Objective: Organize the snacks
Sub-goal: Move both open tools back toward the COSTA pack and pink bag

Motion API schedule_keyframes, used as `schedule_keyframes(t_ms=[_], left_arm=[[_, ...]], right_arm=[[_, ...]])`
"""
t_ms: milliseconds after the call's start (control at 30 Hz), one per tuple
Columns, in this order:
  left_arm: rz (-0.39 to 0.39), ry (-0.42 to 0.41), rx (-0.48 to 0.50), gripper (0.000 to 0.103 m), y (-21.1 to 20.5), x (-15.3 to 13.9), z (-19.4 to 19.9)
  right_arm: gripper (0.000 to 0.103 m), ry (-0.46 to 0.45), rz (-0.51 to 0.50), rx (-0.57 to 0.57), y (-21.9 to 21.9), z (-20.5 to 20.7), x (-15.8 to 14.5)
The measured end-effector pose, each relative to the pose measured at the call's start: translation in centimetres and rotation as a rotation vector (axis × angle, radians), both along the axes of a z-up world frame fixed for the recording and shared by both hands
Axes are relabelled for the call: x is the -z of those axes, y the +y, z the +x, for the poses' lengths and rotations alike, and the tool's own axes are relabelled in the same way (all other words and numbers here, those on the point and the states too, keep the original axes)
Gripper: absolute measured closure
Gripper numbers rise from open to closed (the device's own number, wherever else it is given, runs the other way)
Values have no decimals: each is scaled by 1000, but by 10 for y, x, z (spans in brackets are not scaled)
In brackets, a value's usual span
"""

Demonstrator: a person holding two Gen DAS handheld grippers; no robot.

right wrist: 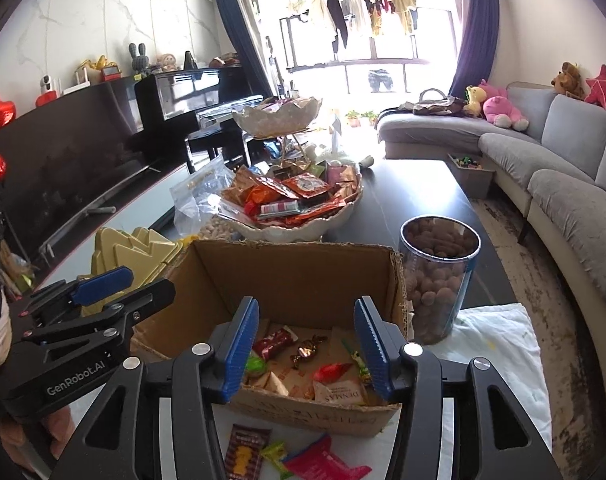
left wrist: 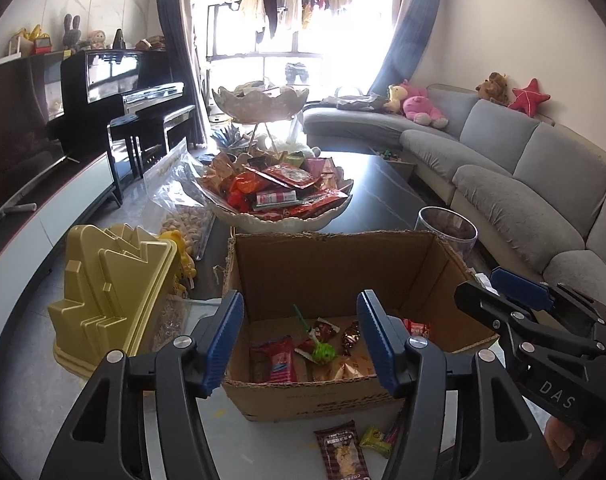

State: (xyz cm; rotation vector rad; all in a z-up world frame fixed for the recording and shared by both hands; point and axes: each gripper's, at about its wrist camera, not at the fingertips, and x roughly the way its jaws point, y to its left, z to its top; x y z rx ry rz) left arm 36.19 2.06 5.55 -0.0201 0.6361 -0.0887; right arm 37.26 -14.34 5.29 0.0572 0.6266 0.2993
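Note:
An open cardboard box [left wrist: 335, 264] [right wrist: 303, 276] sits on the table and holds several wrapped snacks, among them a red packet [left wrist: 275, 360] and a green lollipop [left wrist: 323, 354]. Loose snacks lie in front of it: a brown coffee packet [left wrist: 343, 454] [right wrist: 245, 452], a green candy [left wrist: 377, 440] and a pink packet [right wrist: 327, 460]. My left gripper [left wrist: 303, 344] is open and empty above the box's near edge. My right gripper [right wrist: 307, 346] is open and empty there too. Each gripper also shows at the other view's edge.
A white two-tier bowl stand [left wrist: 279, 216] [right wrist: 299, 228] heaped with snack packets stands behind the box. A gold lidded container [left wrist: 115, 296] and a bag of nuts [left wrist: 183, 216] are left of it. A clear jar of brown balls [right wrist: 439, 276] is right. A grey sofa [left wrist: 523, 184] lines the right side.

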Motion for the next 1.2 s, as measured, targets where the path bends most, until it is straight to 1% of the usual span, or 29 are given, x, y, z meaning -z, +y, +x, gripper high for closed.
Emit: schedule_keyframes(t_ms=[33,167,333,500,567,733,833,1033,1200], left_arm=[[4,-2,-3,38,0,-1,-2],[18,-16,3,32,-4,-3,-18],[29,-26,3,30,-9,-8,-36],[50,-45,-9,27,-15,-8,-55],[47,-39,0,26,-17,-6,-60],[32,-6,7,26,-22,4,-70],[37,8,2,26,-25,13,-76],[30,58,-5,26,-27,33,-83],[25,111,-15,26,-31,56,-85]], right_arm=[[52,-3,-4,0,0,-3,0],[48,-15,-22,-20,-2,-13,-1],[48,-37,-33,-39,-7,-29,-5],[45,-63,-47,-59,-12,-45,-10],[45,-67,-54,-76,-14,-50,-9],[45,-59,-69,-114,-16,-61,-4],[45,-51,-77,-131,-18,-65,1],[45,-22,-103,-152,-21,-70,17],[45,8,-145,-171,-22,-72,34]])
